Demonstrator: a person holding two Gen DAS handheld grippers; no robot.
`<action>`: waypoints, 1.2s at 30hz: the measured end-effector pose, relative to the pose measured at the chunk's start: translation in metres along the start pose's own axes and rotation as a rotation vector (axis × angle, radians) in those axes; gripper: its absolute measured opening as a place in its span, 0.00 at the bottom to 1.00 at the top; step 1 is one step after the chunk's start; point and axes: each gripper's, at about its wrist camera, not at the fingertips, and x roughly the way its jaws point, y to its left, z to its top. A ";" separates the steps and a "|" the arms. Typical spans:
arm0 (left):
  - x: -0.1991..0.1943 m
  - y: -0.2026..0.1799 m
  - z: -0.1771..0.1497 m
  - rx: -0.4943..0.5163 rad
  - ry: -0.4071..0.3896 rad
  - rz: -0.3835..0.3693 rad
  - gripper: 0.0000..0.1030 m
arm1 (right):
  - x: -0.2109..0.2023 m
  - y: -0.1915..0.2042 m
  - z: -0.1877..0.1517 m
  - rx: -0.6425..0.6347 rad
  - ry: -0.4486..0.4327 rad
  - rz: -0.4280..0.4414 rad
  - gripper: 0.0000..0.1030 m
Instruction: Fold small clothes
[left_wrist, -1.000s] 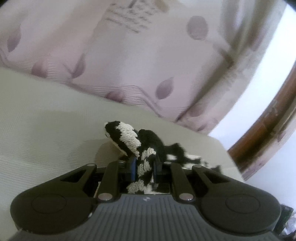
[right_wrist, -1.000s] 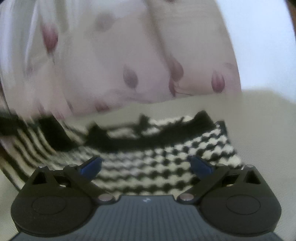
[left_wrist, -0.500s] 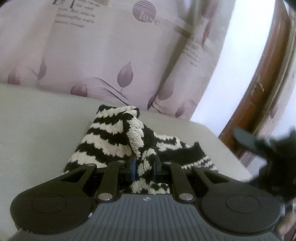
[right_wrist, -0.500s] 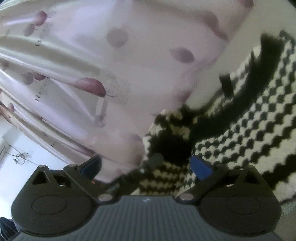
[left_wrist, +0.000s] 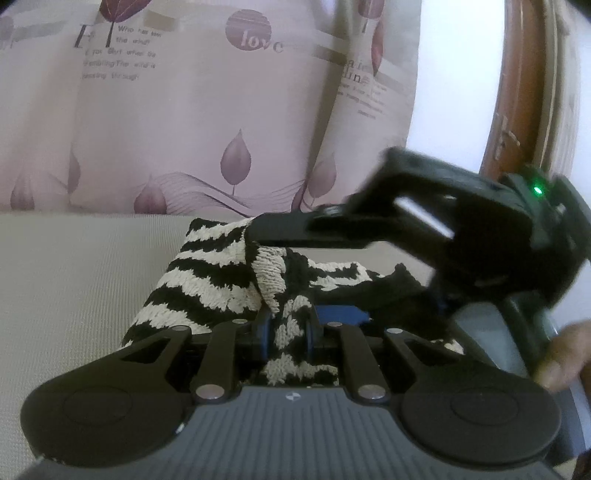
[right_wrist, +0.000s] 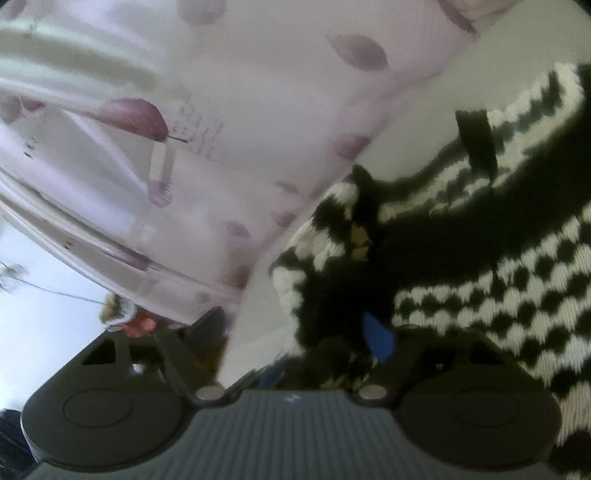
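A black-and-white knitted garment (left_wrist: 207, 273) lies bunched on a pale cloth surface (left_wrist: 74, 277). My left gripper (left_wrist: 286, 328) is shut on a raised fold of it, the knit pinched between its blue pads. My right gripper (left_wrist: 303, 273) comes in from the right, rolled onto its side. One of its fingers (left_wrist: 280, 232) lies over the top of the fold and a blue pad (left_wrist: 343, 314) sits low beside it. In the right wrist view the right gripper (right_wrist: 295, 325) has its jaws closing. The garment's (right_wrist: 498, 295) dark edge lies between them, and the pads are not pressing on it.
A pink curtain (left_wrist: 184, 129) printed with leaves and words hangs behind the surface. A brown wooden door frame (left_wrist: 517, 92) stands at the far right. A person's hand (left_wrist: 565, 358) grips the right tool's handle. The surface stretches bare to the left of the garment.
The right gripper has swung in from the right, rolled sideways and reached the raised fold, and its jaws have narrowed. The left gripper kept its hold while its view shifted toward the garment.
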 end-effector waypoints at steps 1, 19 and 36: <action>0.000 0.000 -0.001 0.007 -0.006 0.005 0.16 | 0.004 0.001 0.003 -0.005 0.009 -0.011 0.69; -0.071 0.042 0.019 -0.146 -0.122 0.023 0.78 | -0.027 0.000 0.023 -0.179 -0.101 -0.172 0.24; -0.059 0.064 -0.009 -0.207 -0.069 -0.085 0.85 | -0.048 -0.018 0.008 0.031 -0.053 -0.034 0.72</action>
